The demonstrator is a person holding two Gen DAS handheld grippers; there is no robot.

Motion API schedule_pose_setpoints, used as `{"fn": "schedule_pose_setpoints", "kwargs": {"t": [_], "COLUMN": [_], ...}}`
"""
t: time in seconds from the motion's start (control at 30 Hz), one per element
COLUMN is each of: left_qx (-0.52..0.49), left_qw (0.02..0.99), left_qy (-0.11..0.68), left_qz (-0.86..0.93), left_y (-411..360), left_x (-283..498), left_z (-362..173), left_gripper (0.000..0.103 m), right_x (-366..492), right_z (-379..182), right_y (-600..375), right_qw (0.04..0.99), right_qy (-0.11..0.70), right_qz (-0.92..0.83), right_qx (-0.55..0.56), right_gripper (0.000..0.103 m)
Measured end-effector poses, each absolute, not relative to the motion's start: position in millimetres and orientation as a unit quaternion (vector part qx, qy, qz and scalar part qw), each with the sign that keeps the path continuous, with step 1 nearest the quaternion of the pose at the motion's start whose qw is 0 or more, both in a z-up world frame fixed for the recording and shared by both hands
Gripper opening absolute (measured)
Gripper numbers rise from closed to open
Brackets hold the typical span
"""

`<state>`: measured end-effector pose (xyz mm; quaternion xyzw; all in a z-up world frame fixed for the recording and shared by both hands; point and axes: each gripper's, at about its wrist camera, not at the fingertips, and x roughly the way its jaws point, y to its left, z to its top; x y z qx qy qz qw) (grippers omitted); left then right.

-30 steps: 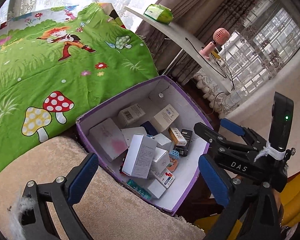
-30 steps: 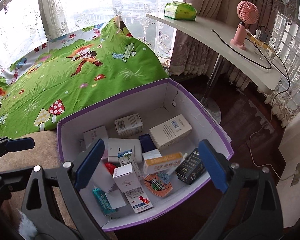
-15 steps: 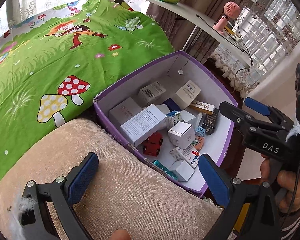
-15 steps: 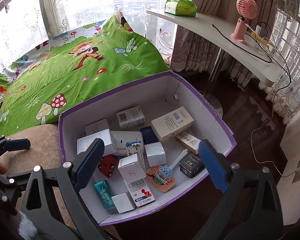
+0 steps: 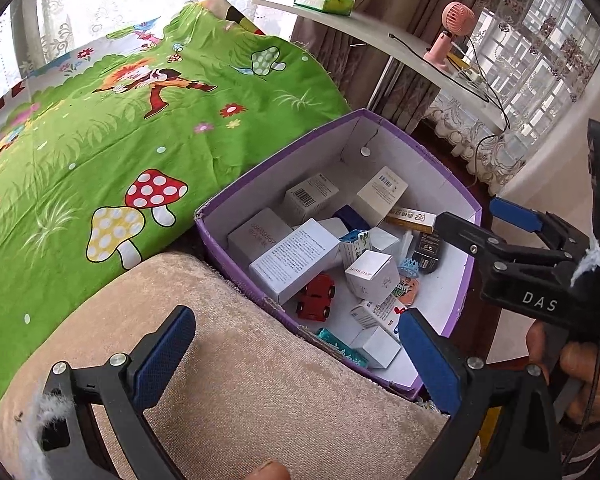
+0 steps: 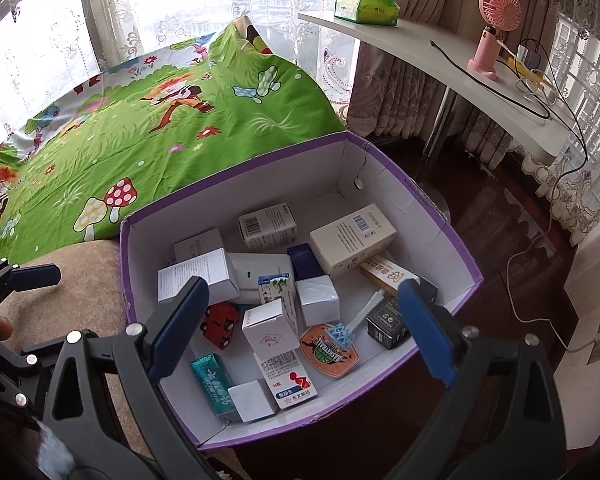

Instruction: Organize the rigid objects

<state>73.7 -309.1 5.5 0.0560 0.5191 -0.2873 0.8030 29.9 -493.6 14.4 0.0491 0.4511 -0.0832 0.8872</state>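
A beige upholstered cushion (image 5: 228, 364) carries a purple-rimmed cardboard box (image 6: 384, 168), which sits at the cushion's right edge and overhangs it above the dark wooden floor (image 6: 492, 216). A green cartoon-print cloth (image 5: 100, 140) with mushrooms lies on the surface beyond the cushion's far edge, meeting the box's far-left wall. A white curved shelf (image 6: 440, 60) carries a green tissue pack (image 6: 366, 8) at its far end, a pink handheld fan (image 6: 494, 28) standing upright, and cables (image 6: 540, 92).
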Motion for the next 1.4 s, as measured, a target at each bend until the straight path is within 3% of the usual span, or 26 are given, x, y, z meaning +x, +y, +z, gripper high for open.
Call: {"fn": "schedule_pose_setpoints", "kwargs": {"t": [1.4], "left_qx": [0.057], "left_qw": [0.801], "left_qy": [0.516], "left_qz": [-0.298], "left_y": [-311.0], "left_x": [71.4], "left_z": [5.6], "left_gripper": [0.103], "right_x": [31.8], "right_z": [9.3], "right_y": [-495.0], "right_qw": [0.885], "right_qy": [0.455], "right_qz": [-0.083], "right_qx": [0.053], "right_gripper": [0.096]}}
